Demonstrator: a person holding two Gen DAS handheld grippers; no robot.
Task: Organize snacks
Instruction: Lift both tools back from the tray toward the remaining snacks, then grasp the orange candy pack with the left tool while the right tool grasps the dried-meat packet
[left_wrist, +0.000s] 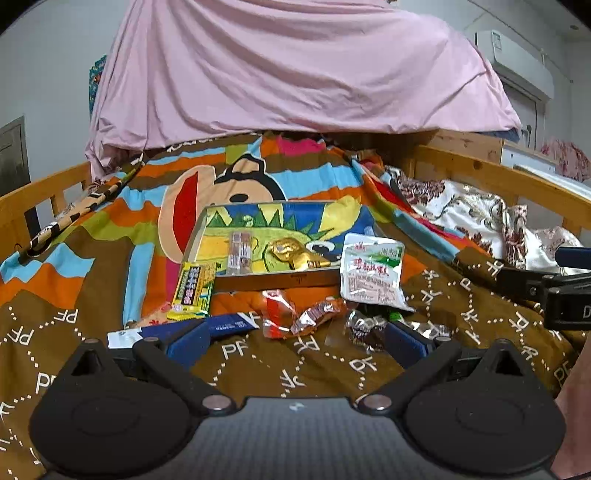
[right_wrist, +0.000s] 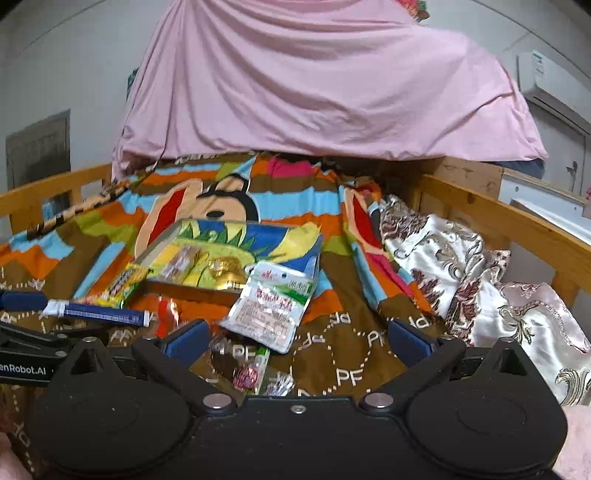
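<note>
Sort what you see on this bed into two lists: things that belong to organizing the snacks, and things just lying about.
Part of the job:
tray
gold-wrapped snack
white pouch
yellow packet
blue stick pack
red wrappers

Just lying about:
pink sheet
floral pillow
patterned blanket

Print on white pouch (right_wrist: 273, 306) too blurred to read, small wrappers (right_wrist: 247, 373) smeared, blue stick (left_wrist: 192, 326) partly hidden behind left hand-held gripper (left_wrist: 295, 341)
</note>
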